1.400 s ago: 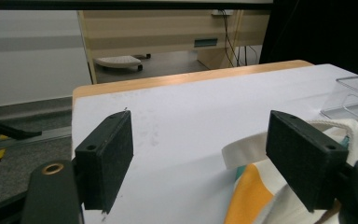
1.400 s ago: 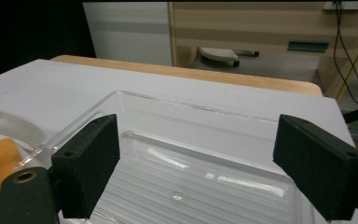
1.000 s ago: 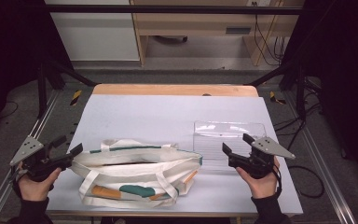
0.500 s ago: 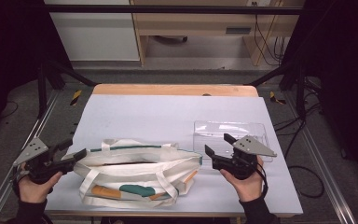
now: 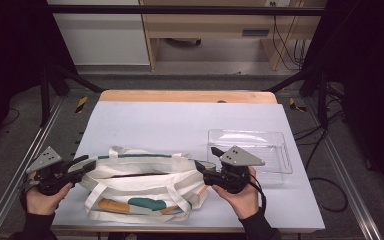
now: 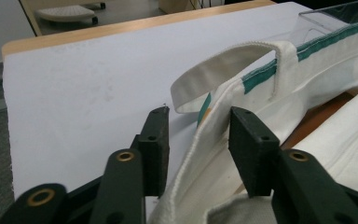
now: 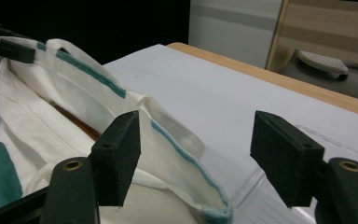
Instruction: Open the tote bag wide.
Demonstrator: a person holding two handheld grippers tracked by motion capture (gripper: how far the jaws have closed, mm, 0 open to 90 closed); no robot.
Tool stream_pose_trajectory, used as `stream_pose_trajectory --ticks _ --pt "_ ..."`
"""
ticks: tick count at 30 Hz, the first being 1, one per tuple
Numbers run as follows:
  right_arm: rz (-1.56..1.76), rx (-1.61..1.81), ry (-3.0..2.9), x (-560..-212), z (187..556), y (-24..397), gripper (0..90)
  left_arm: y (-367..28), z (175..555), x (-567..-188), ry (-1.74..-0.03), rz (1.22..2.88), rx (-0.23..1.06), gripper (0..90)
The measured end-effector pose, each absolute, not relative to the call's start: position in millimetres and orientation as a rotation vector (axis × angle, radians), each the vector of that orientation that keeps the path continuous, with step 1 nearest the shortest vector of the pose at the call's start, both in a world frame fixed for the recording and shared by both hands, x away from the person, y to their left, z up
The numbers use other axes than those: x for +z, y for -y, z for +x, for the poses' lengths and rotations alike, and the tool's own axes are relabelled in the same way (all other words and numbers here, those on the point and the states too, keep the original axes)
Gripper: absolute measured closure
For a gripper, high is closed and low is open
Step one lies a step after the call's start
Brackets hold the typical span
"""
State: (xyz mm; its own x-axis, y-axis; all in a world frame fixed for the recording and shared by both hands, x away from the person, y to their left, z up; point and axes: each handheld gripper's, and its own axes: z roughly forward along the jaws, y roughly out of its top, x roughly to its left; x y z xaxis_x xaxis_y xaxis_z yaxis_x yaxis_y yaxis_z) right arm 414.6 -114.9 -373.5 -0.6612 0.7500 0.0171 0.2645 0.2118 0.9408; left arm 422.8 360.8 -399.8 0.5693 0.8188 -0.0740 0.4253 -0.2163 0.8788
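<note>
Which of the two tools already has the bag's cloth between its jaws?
The left tool: the rim of the tote bag runs up between its jaws, which have just been closing. The right tool is wide open beside the bag's other end.

A white table [image 5: 180, 125] carries a tote bag [image 5: 145, 187] and a clear tray [image 5: 260, 145].

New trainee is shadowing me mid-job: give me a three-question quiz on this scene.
1. True or false: the white canvas tote bag with green trim stands upright.
2. What lies between the left tool jaws? A) bag's edge B) tray rim C) nothing
3. What clear item sits behind the right tool?

Key:
1. False; it lies flat on the white table.
2. A; the jaws have just been closing around it.
3. The clear plastic tray.
</note>
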Motion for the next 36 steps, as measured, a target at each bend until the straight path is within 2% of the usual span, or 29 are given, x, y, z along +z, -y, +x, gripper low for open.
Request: stream_pose_trajectory --ticks 3,4,6,11,17,25,33,36 --pt "0.922 1.457 -2.048 -372 414 109 34.5 -361 424 -401 -1.036 1.84 0.498 69.2" --pt "0.917 1.461 -2.048 -371 414 107 34.8 -361 424 -402 -1.047 1.842 0.491 69.2" --pt "0.888 1.483 -2.044 -366 414 98 36.6 -360 425 -402 -1.061 1.842 0.477 76.2" --pt "0.844 1.531 -2.046 -359 413 80 38.8 -361 425 -402 -1.069 1.828 0.462 82.0" --pt "0.779 1.549 -2.104 -360 410 53 40.3 -359 426 -404 -1.081 1.803 0.48 82.9" --pt "0.706 1.495 -2.248 -378 403 18 40.9 -358 428 -406 -1.098 1.785 0.485 82.8" --pt "0.642 1.393 -2.382 -409 396 -6 40.1 -357 429 -407 -1.116 1.772 0.484 82.8" --pt "0.638 1.348 -2.418 -421 396 -10 36.2 -357 430 -408 -1.122 1.768 0.485 82.8"
